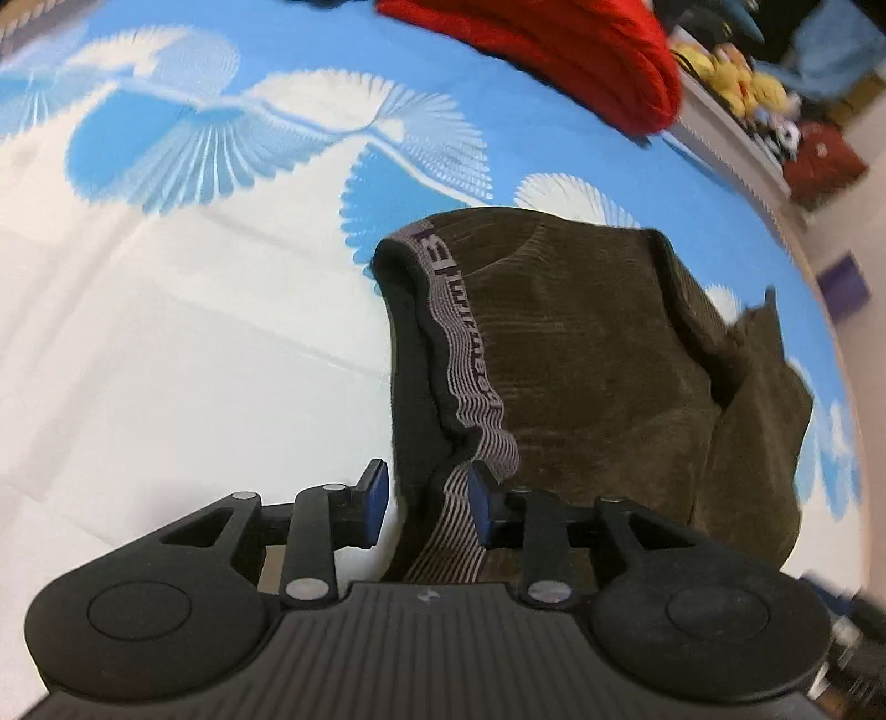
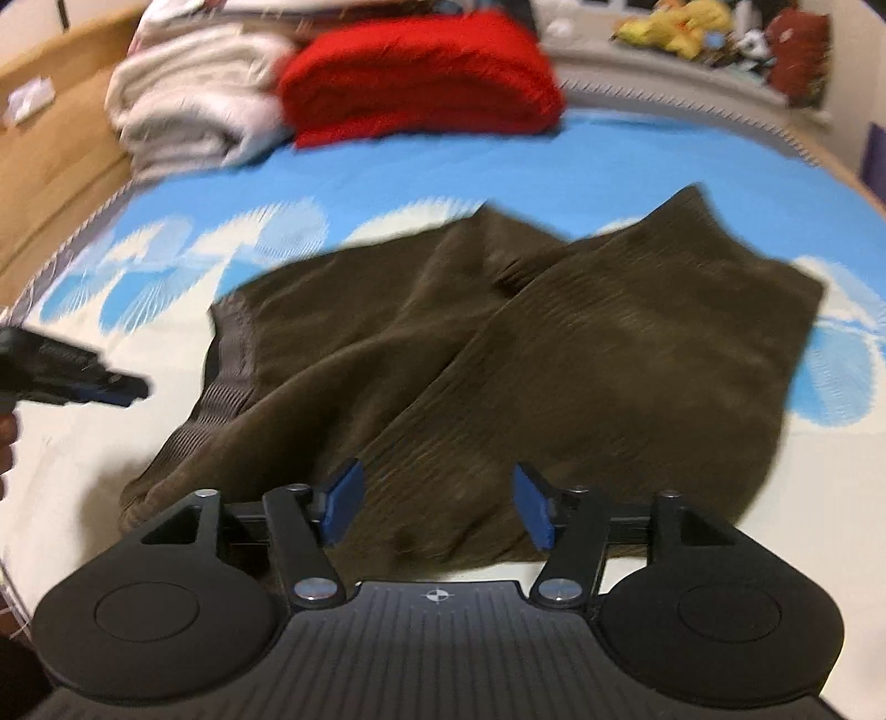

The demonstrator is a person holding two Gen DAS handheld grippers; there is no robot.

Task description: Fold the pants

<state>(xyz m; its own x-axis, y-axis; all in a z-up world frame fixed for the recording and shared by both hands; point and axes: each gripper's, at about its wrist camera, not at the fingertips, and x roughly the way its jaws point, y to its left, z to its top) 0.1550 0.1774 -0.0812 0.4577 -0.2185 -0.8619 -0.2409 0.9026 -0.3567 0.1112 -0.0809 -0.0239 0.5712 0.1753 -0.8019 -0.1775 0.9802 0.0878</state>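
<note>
Left gripper (image 1: 425,509): black body nearest the lens, blue-padded fingers (image 1: 375,501) spread apart, the striped waistband (image 1: 470,354) running between them but not pinched, so released. Right gripper (image 2: 437,507): same build, fingers (image 2: 342,501) wide apart over cloth, grasping nothing. Pants (image 2: 498,354): dark olive-brown, ribbed like corduroy, lying rumpled and partly doubled on the bed (image 1: 166,343), legs overlapping at an angle toward the far side, waistband along the left edge in the right wrist view. Bedsheet: blue and white fan print. Handling, as judged: soft, limp, light, no stiffness to hold a crease; nap likely gives grip, so slipping seems a small risk; sagging and bunching when lifted the greater one. Best holds, as judged: elastic waistband at its corner for the left, a hem or outer leg edge for the right, taken through all layers. Also present: red blanket (image 2: 421,77), cream bedding (image 2: 194,105), plush toys (image 2: 681,25) on far ledge
</note>
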